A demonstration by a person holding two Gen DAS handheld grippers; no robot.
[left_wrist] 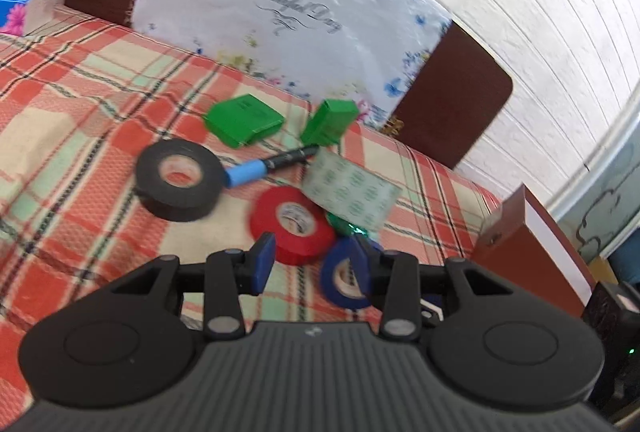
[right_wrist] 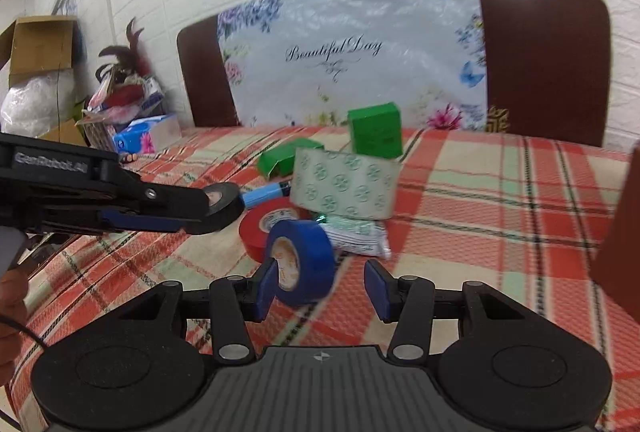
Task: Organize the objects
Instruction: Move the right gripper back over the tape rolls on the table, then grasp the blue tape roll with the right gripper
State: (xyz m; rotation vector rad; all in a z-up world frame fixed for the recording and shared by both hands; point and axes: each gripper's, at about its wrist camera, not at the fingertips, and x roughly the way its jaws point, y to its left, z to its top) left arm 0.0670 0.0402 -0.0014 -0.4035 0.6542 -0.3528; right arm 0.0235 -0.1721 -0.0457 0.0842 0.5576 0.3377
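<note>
Tape rolls sit clustered mid-bed on the plaid blanket point(left_wrist: 60, 80): black roll point(left_wrist: 178, 184) far left, red roll point(left_wrist: 292, 224) centre, blue roll point(right_wrist: 300, 260) nearest, patterned clear roll point(right_wrist: 344, 182) propped behind. Two green boxes point(left_wrist: 244, 120) lie farther back by the headboard. Left gripper point(left_wrist: 316, 264) and right gripper point(right_wrist: 320, 288) fingers are both parted, grasping nothing.

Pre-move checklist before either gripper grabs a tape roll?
1. Right gripper open: ok, pads apart, nothing pinched.
2. Blue roll lined up with it: cannot tell, roll sits near the left pad.
3. Left gripper open: ok, nothing held.
4. Red roll free to lift: not ok, patterned tape seems to lean on it.
5. Black roll clear of clutter: not ok, marker touches it.
</note>
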